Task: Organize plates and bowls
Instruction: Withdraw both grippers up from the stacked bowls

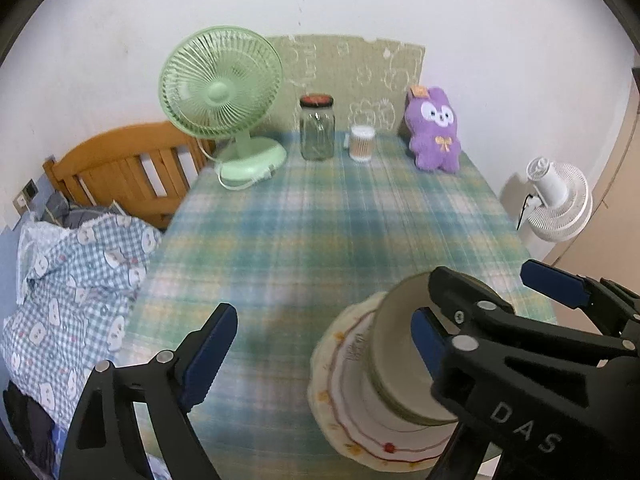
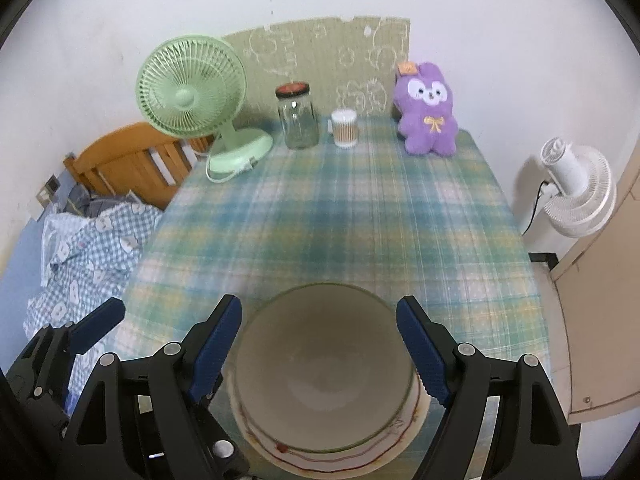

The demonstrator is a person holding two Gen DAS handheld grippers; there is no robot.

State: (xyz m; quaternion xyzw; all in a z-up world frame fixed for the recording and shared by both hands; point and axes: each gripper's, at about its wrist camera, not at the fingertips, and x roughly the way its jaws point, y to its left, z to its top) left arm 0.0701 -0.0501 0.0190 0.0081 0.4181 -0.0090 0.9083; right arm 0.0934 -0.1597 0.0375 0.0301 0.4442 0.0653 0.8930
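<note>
A beige bowl [image 2: 324,368] with a green rim stands upright inside a cream plate [image 2: 332,460] with a red wavy line, at the near edge of the plaid tablecloth [image 2: 340,220]. My right gripper [image 2: 320,352] is open above the bowl, a blue pad on either side of the rim and clear of it. In the left wrist view the bowl [image 1: 400,352] and plate [image 1: 348,400] lie at the lower right. My left gripper [image 1: 320,344] is open with nothing held; its right finger overlaps the bowl in the picture. The right gripper [image 1: 500,292] shows beside it.
At the table's far end stand a green desk fan [image 2: 192,92], a glass jar [image 2: 298,120] with a red lid, a tub of cotton swabs [image 2: 345,128] and a purple plush [image 2: 428,112]. A white fan [image 2: 576,196] stands at the right. A wooden frame [image 2: 132,168] and checked bedding [image 2: 88,248] lie left.
</note>
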